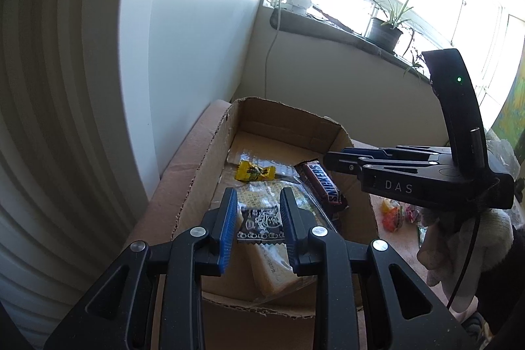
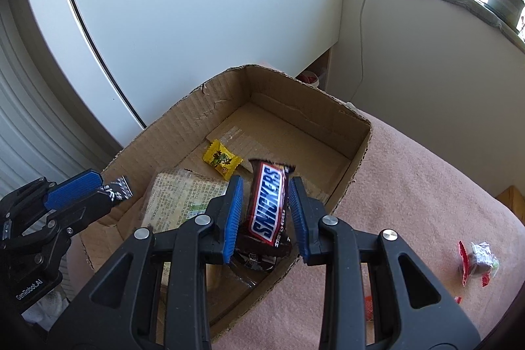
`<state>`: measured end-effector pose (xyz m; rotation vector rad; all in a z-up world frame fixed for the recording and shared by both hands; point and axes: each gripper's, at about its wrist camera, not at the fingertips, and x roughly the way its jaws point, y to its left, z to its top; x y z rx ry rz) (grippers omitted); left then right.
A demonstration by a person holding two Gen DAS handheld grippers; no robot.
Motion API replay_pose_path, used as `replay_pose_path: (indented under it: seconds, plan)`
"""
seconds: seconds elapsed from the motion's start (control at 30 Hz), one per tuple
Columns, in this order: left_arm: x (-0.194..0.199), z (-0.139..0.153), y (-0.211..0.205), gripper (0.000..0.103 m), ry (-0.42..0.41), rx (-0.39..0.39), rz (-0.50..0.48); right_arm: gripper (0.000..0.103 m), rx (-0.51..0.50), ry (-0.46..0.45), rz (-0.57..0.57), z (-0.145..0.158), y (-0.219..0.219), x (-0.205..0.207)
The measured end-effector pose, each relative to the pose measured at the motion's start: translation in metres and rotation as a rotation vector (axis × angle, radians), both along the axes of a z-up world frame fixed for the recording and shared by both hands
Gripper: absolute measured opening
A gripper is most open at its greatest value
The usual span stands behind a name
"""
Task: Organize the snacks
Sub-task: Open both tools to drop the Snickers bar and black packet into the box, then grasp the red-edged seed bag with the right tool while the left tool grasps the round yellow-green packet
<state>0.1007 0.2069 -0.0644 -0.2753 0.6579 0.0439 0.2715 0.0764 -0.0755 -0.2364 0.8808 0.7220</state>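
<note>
An open cardboard box [image 2: 357, 150] sits on a pink cloth; it also shows in the left wrist view [image 1: 197, 173]. My left gripper [image 1: 258, 197] is shut on a black-and-white snack packet [image 1: 261, 223] and holds it over the box's near end. My right gripper [image 2: 266, 184] stands over the box with a Snickers bar [image 2: 267, 207] between its blue pads; the bar seems to hang free with small gaps each side. In the box lie a yellow candy [image 2: 222, 158], a clear-wrapped cracker pack [image 2: 183, 199] and a dark packet [image 2: 256, 261].
Loose wrapped sweets [image 2: 477, 261] lie on the pink cloth [image 2: 426, 192] to the box's right. A white cabinet [image 2: 197, 22] stands behind the box. A windowsill with a potted plant [image 1: 387, 28] runs along the back wall.
</note>
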Motion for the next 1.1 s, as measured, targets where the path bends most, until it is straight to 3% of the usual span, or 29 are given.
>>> replay_pose_path:
  seconds: [0.07, 0.13, 0.23, 0.27, 0.33, 0.4, 0.47, 0.53, 0.57, 1.1]
  plan:
    - [0.000, 0.000, 0.000, 0.028, 0.004, 0.004, 0.006, 0.030, 0.000, -0.006, -0.001, 0.003, 0.000, -0.002]
    - [-0.001, 0.000, -0.001, 0.044, 0.003, 0.006, 0.011, 0.044, 0.001, -0.014, -0.006, 0.005, -0.001, -0.003]
    - [-0.004, 0.002, -0.001, 0.052, -0.001, 0.010, 0.019, 0.058, 0.006, -0.031, -0.011, 0.009, -0.004, -0.007]
    - [-0.005, 0.002, -0.001, 0.053, 0.001, 0.011, 0.018, 0.059, 0.004, -0.037, -0.012, 0.010, -0.005, -0.008]
    - [-0.006, 0.004, -0.004, 0.065, 0.003, 0.021, 0.019, 0.066, -0.001, -0.047, -0.017, 0.013, -0.008, -0.010]
    - [-0.008, 0.006, -0.007, 0.069, -0.001, 0.035, 0.019, 0.066, -0.007, -0.057, -0.027, 0.015, -0.011, -0.011]
    - [-0.009, 0.008, -0.011, 0.069, 0.000, 0.046, 0.018, 0.068, -0.007, -0.061, -0.039, 0.018, -0.018, -0.013]
    - [-0.010, 0.009, -0.014, 0.070, 0.000, 0.052, 0.014, 0.081, 0.007, -0.068, -0.049, 0.022, -0.027, -0.015]
    - [-0.010, 0.010, -0.016, 0.070, -0.002, 0.055, 0.014, 0.082, 0.014, -0.074, -0.057, 0.025, -0.033, -0.017]
    - [-0.012, 0.024, -0.072, 0.070, -0.035, 0.040, -0.077, 0.083, 0.069, -0.078, -0.190, 0.042, -0.156, -0.032]
